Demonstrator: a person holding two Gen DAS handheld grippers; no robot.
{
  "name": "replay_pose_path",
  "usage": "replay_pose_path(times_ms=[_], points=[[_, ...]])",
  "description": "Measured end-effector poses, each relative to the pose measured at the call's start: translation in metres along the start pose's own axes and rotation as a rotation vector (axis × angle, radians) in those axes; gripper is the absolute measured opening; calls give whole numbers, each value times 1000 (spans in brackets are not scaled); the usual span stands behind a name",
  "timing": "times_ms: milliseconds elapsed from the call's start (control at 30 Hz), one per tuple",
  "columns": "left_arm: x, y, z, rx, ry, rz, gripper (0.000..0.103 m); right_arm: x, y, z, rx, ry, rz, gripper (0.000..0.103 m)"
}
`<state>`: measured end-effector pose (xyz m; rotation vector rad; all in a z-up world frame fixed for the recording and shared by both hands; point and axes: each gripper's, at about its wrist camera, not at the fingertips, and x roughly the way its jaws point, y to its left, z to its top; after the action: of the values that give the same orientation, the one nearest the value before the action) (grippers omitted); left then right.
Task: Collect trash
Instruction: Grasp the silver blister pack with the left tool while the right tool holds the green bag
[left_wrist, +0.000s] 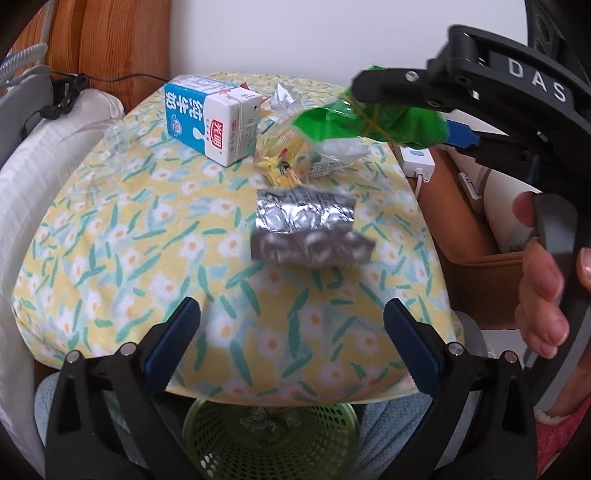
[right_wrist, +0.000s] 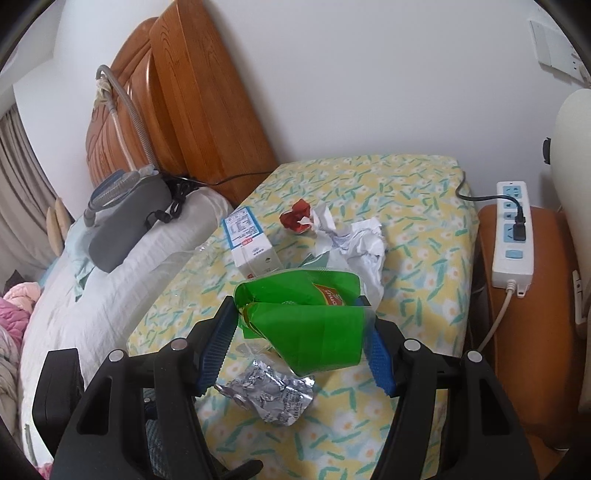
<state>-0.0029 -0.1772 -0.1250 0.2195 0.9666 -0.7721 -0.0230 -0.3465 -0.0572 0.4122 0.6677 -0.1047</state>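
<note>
My right gripper (right_wrist: 301, 347) is shut on a green wrapper (right_wrist: 314, 332) and holds it above the flowered table (right_wrist: 424, 236); the wrapper also shows in the left wrist view (left_wrist: 369, 118). My left gripper (left_wrist: 291, 343) is open and empty near the table's front edge. Silver blister packs (left_wrist: 306, 229) lie just ahead of it and show in the right wrist view (right_wrist: 269, 395). A blue and white milk carton (left_wrist: 214, 118), yellow wrappers (left_wrist: 284, 162) and crumpled paper (right_wrist: 354, 243) lie further back. A red wrapper (right_wrist: 295, 218) lies behind.
A green mesh bin (left_wrist: 269, 435) stands under the table's front edge. A white pillow (right_wrist: 122, 280) with a grey device (right_wrist: 125, 218) lies left. A power strip (right_wrist: 513, 236) sits on an orange box (right_wrist: 532, 350) at right. A clear plastic piece (left_wrist: 114, 140) lies left of the carton.
</note>
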Motion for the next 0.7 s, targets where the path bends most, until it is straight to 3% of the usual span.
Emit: replay_pose_path(times_ms=[400,633,700], points=[[29,-21,28,37,-39,46,95,-3,-13,-2,33,-6,-16,65],[46,-24,46,2,-43,52,95,-4,-23,-5,64,-11,-30,65],[46,-24,45,6,-54,63,83,-5,-25,-6,62,-15,-50,65]])
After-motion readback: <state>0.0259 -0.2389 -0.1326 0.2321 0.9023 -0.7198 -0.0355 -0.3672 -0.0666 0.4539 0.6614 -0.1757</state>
